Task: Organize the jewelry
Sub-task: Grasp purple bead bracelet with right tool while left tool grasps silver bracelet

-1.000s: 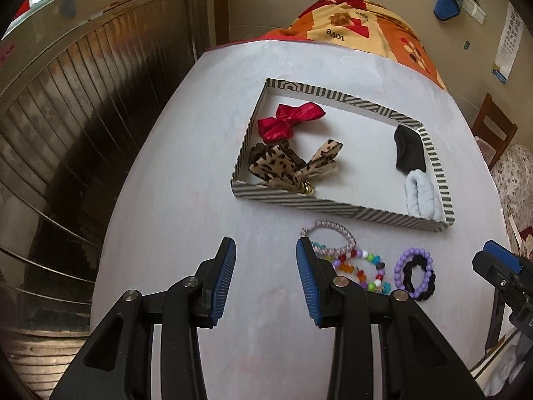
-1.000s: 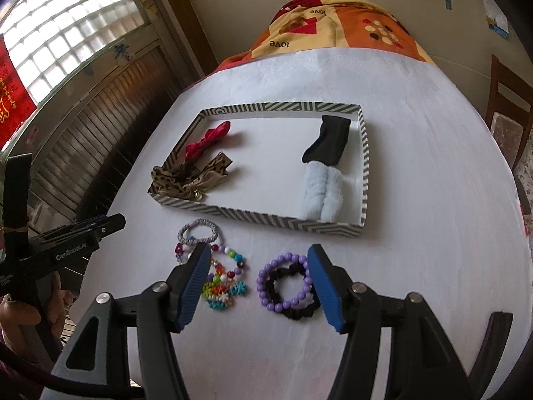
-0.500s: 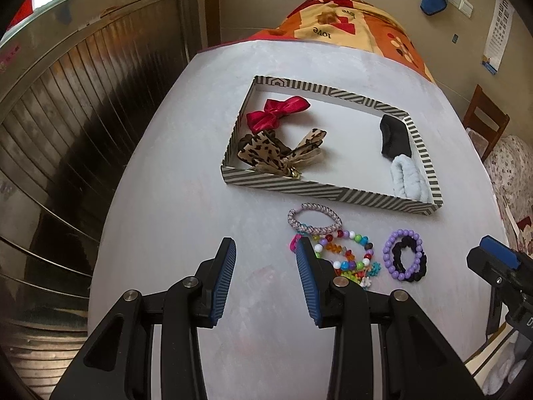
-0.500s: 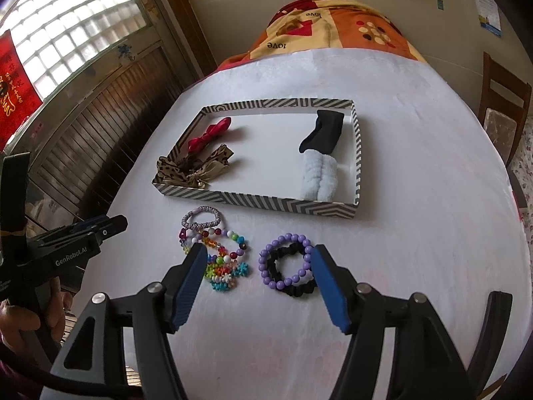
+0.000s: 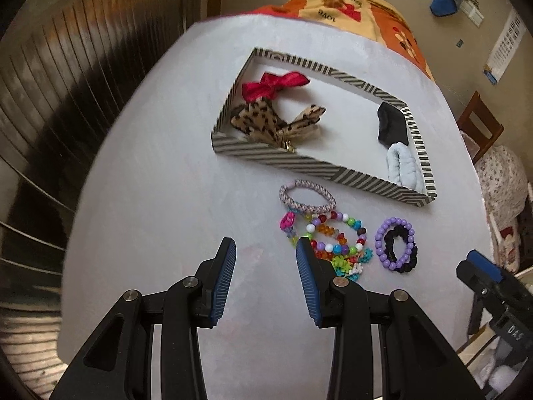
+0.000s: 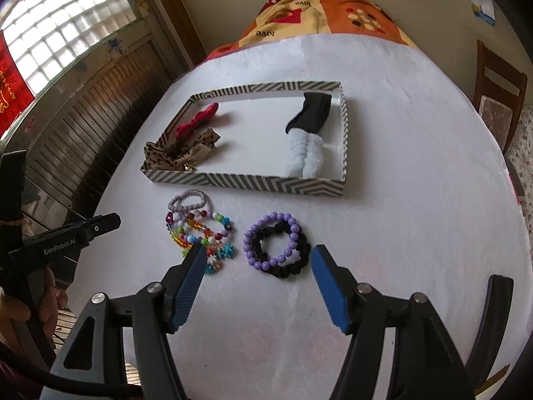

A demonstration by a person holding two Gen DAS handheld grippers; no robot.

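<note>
Here, left wrist view: the left gripper [image 5: 265,278] hangs over bare tabletop [image 5: 160,200], jaws apart and holding nothing, its right finger just beside the bead pile [image 5: 333,240]. Beyond lies the striped tray [image 5: 299,163], already sorted by kind: red bow [image 5: 273,83] and leopard bow [image 5: 266,123] at one end, black scrunchie [image 5: 391,126] and pale scrunchie [image 5: 401,166] at the other, the middle bare, likely kept for the bracelets. A braided band [image 5: 306,196] lies between tray and beads; the purple bracelet [image 5: 394,243] rests on a black bracelet [image 5: 404,260] to the right. The right gripper shows only at the frame edge. Right wrist view: the right gripper [image 6: 256,265] is low over the tabletop [image 6: 416,216], jaws wide apart and empty, straddling the purple bracelet [image 6: 274,238] and black bracelet [image 6: 289,266] from the near side. That wide stance suits taking the pair as one. The bead pile [image 6: 200,233] touches the braided band [image 6: 188,200] beside them; the tray [image 6: 246,183] lies just beyond. The left gripper [image 6: 100,225] waits well to the side, its opening not readable from this angle. All bracelets are still outside the tray.
</note>
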